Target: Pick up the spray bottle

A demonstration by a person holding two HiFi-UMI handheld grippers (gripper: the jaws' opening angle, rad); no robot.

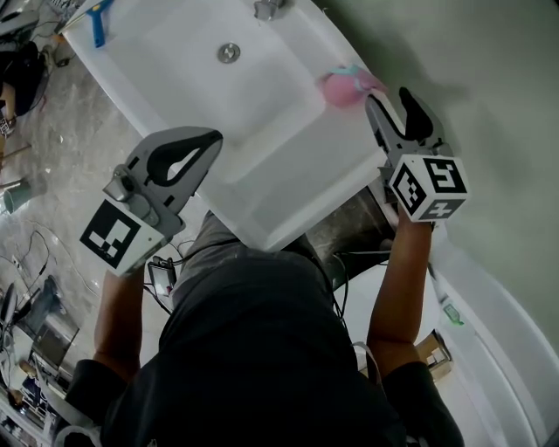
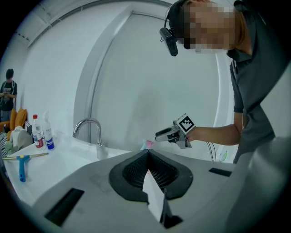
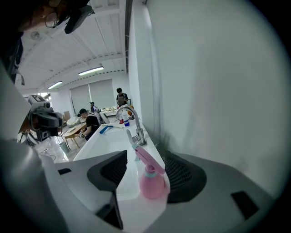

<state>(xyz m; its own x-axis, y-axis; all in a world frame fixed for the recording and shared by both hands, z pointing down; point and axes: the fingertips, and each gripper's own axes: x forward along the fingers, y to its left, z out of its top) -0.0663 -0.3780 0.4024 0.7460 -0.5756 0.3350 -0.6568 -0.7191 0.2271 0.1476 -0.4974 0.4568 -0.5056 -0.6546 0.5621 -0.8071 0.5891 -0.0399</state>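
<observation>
A pink spray bottle (image 1: 343, 87) with a pink trigger and teal collar stands upright on the right rim of the white sink (image 1: 288, 157), close to the wall. My right gripper (image 1: 392, 94) is open just beside it. In the right gripper view the bottle (image 3: 152, 182) stands between the two spread jaws of the right gripper (image 3: 144, 159), with neither pad touching it. My left gripper (image 1: 212, 140) hovers over the sink's near left edge, shut and holding nothing. In the left gripper view the left gripper (image 2: 148, 153) points at the distant bottle (image 2: 147, 144).
A chrome faucet (image 1: 271, 9) and a drain (image 1: 229, 52) sit at the basin's far end. A blue squeegee (image 1: 100, 21) lies at the far left corner, with two bottles (image 2: 42, 133) nearby. A plain wall (image 1: 489, 105) runs along the right. People sit in the background (image 3: 93, 120).
</observation>
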